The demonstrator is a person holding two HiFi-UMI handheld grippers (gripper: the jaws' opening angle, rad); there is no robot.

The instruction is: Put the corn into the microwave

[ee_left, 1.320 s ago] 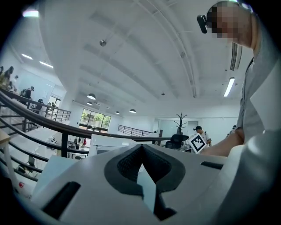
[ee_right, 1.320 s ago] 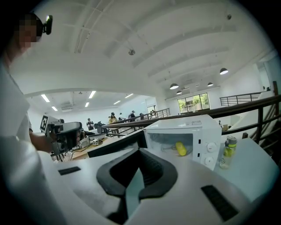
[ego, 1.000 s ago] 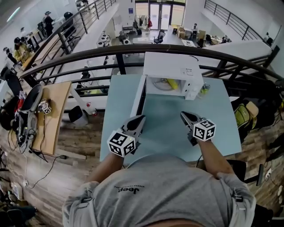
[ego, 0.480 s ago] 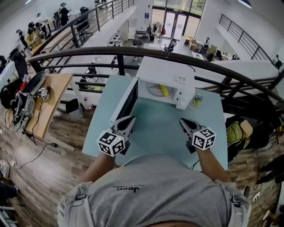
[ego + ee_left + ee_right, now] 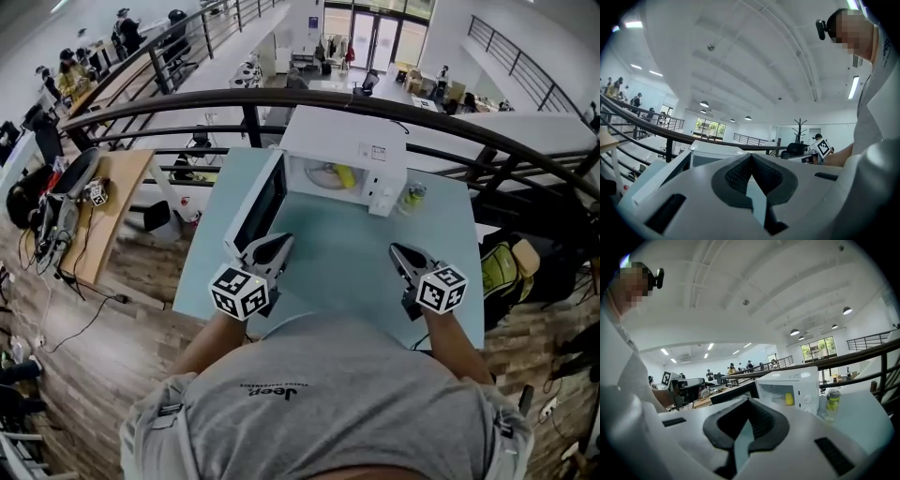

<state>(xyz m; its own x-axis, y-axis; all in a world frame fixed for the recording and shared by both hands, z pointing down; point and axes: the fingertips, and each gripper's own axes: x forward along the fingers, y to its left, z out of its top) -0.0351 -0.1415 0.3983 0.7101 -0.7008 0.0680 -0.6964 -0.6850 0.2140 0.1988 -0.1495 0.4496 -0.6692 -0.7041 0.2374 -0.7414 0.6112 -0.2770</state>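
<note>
The white microwave (image 5: 342, 141) stands at the far side of the light-blue table (image 5: 342, 258), its door (image 5: 258, 202) swung open to the left. The yellow corn (image 5: 344, 175) lies inside on the turntable and also shows as the corn (image 5: 789, 399) in the right gripper view. My left gripper (image 5: 279, 246) hovers over the table just in front of the open door, shut and empty. My right gripper (image 5: 397, 251) hangs over the table's right half, also shut with nothing in it. The left gripper (image 5: 751, 155) and right gripper (image 5: 749, 401) both have jaws that meet at the tips.
A small bottle (image 5: 410, 197) with a green label stands just right of the microwave. A dark curved railing (image 5: 187, 103) runs behind the table. To the left stands a wooden desk (image 5: 103, 216) with bags and cables. A yellow-green bag (image 5: 502, 267) lies at the right.
Both grippers have drifted a little to the right relative to the microwave and stayed shut. The head view has shifted, so the door's inner face shows more.
</note>
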